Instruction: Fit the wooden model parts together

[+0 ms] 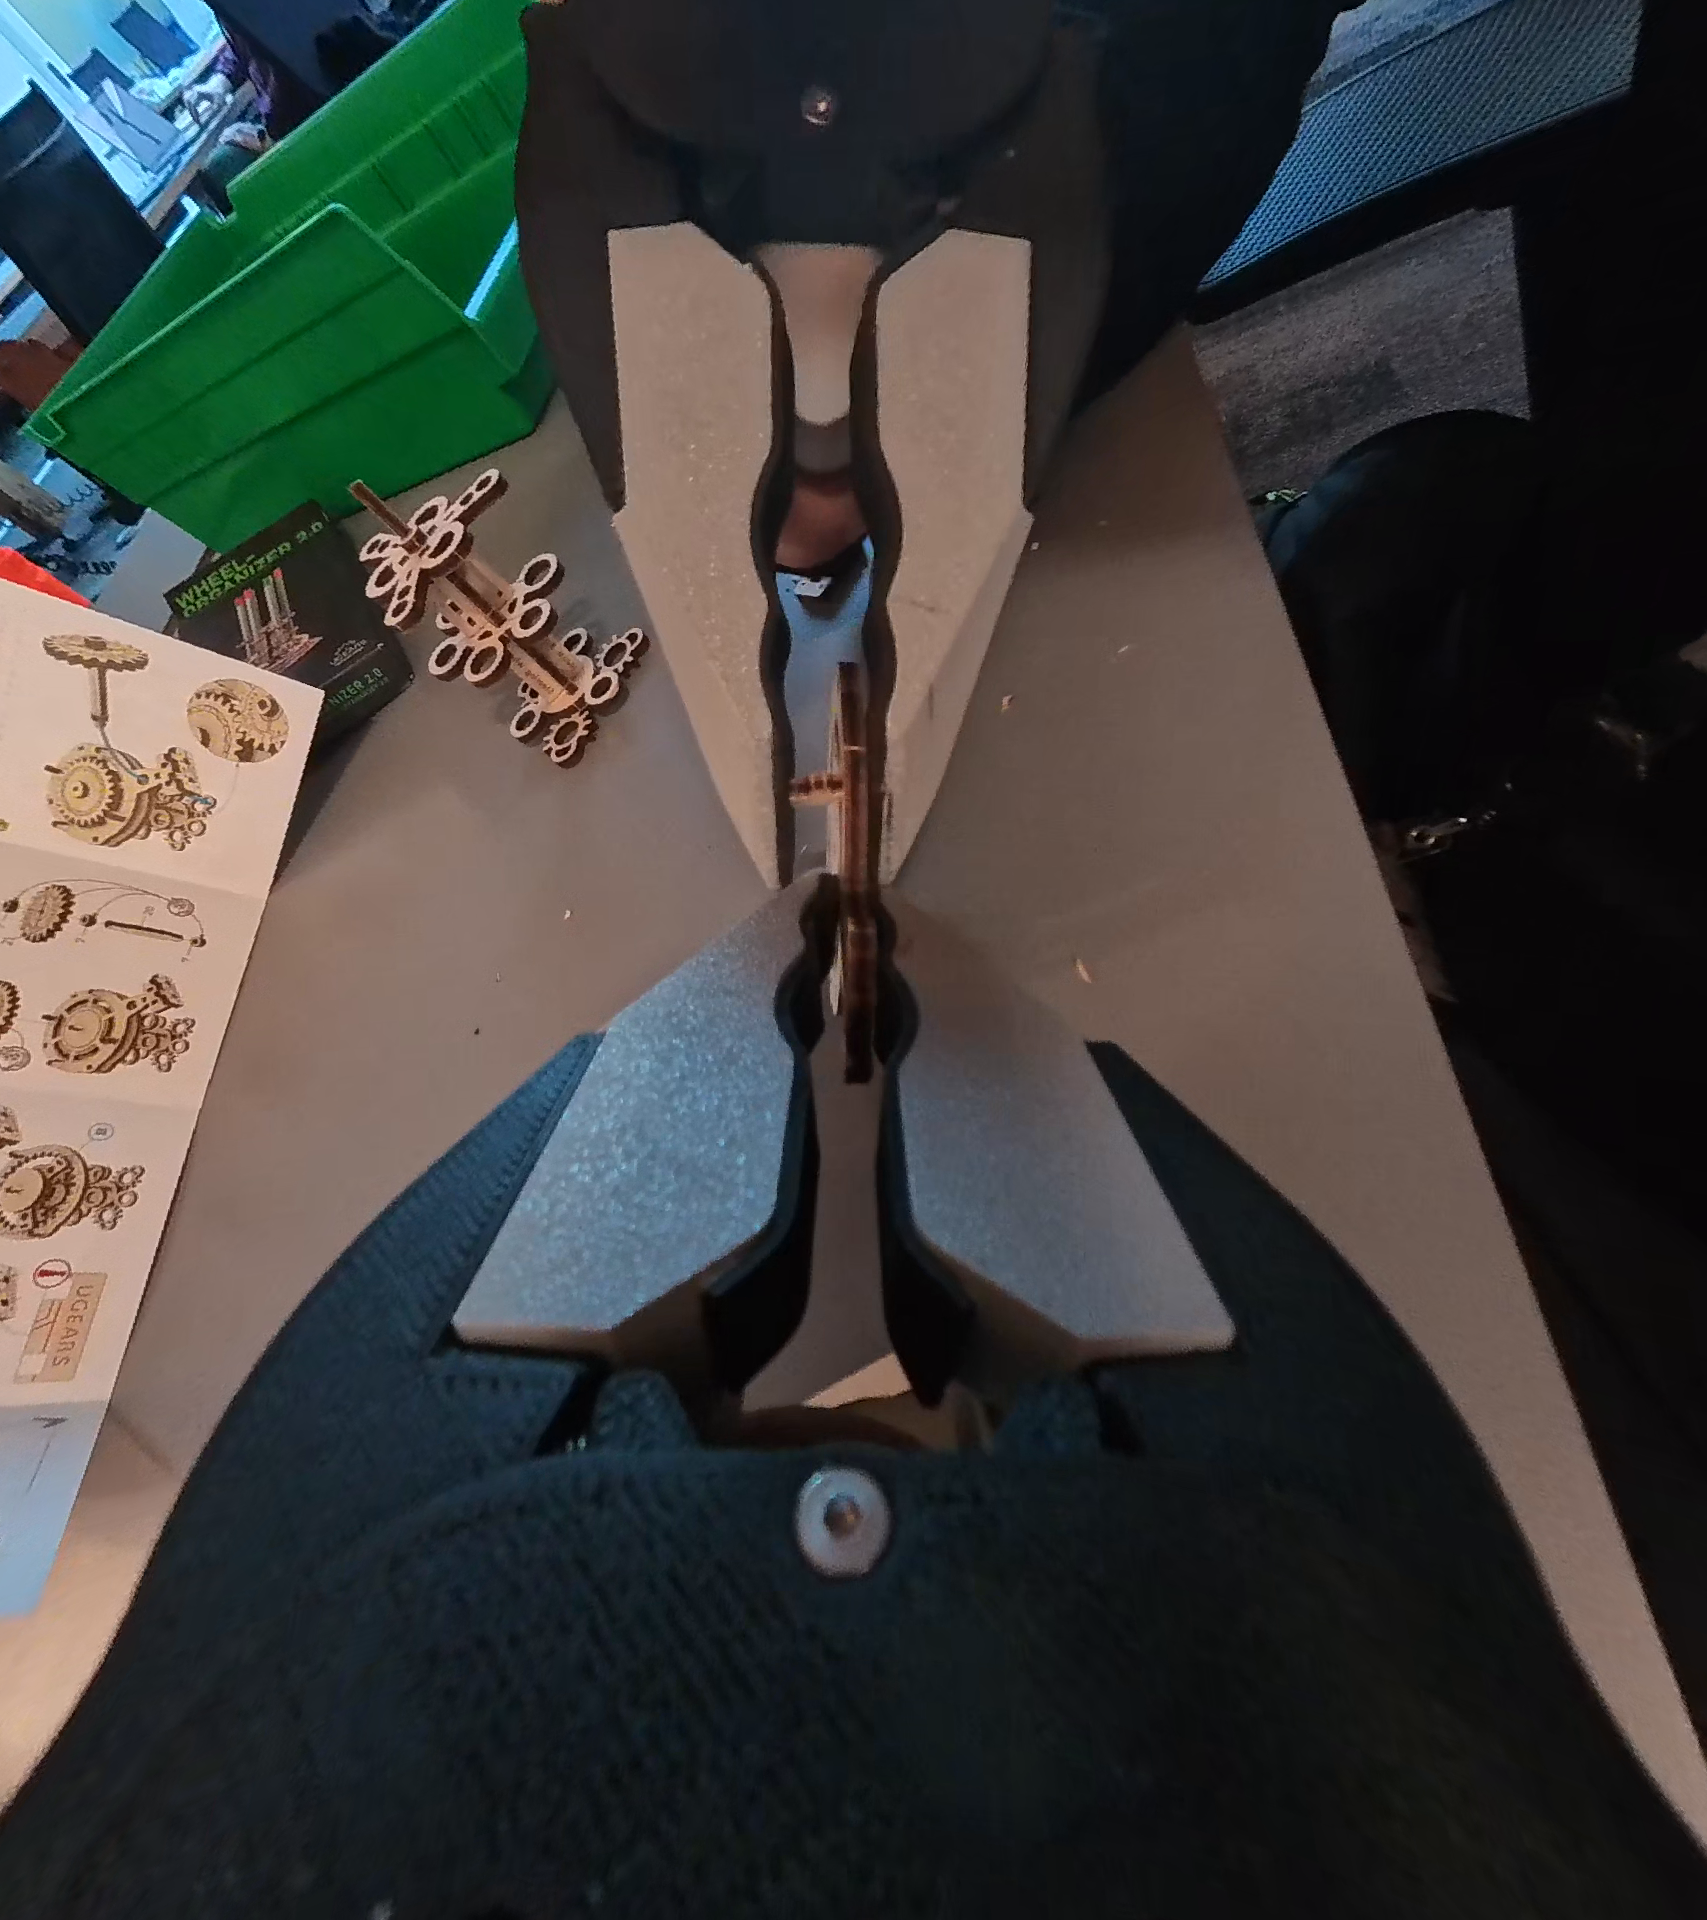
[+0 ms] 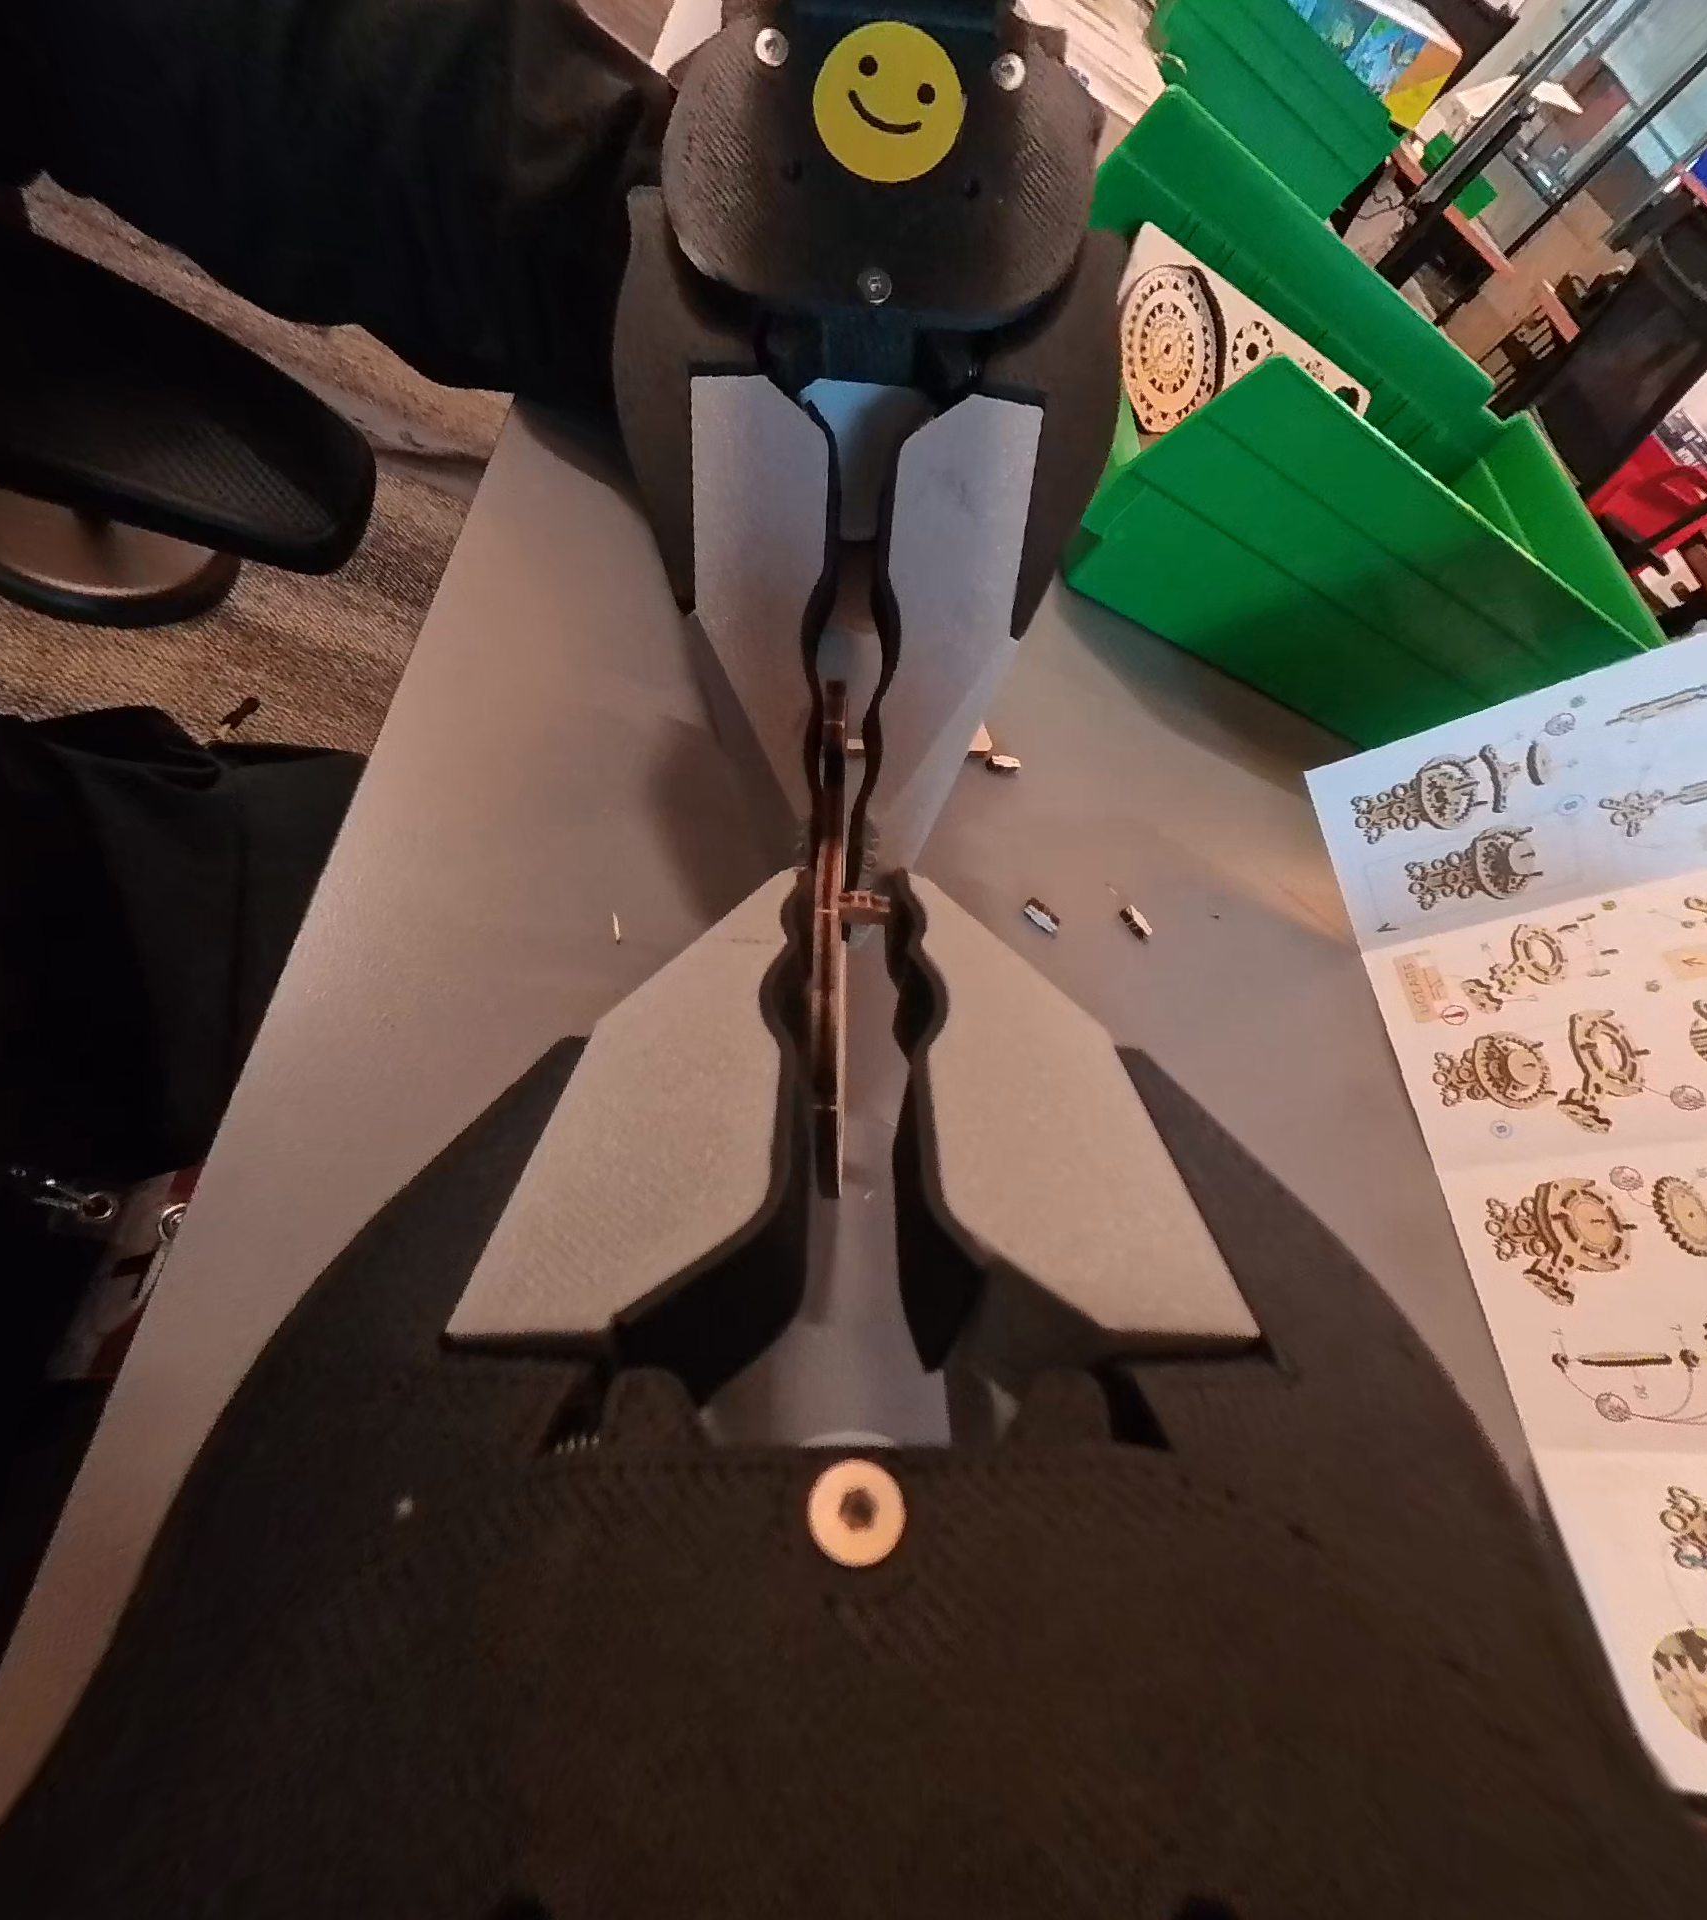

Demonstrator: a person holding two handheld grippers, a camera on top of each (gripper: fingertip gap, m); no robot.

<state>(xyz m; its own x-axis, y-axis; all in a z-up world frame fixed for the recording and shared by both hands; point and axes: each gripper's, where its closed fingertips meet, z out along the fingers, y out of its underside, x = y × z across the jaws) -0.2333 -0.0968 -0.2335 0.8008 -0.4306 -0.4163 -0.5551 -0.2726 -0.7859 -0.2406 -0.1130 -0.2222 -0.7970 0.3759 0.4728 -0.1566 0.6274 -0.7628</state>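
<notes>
Across the frame, grey table [image 1: 475, 935]: carries everything
Upper left, green plastic bins [image 1: 288, 343]: stacked at the table's far edge
Left edge, printed white instruction sheet [image 1: 49, 935]: lies flat
Lower centre, left gripper [image 1: 854, 914]: jaws nearly closed, pinching a thin wooden gear disc [image 1: 857, 966] edge-on
Upper centre, right gripper [image 1: 833, 873]: tip to tip with the left, jaws narrowed on the same disc
Beside the sheet, pale wooden looped model assembly [image 1: 501, 623]: lying on its side

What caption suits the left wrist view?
Two grippers meet tip to tip over a grey table, both holding a thin wooden disc edge-on.
</notes>
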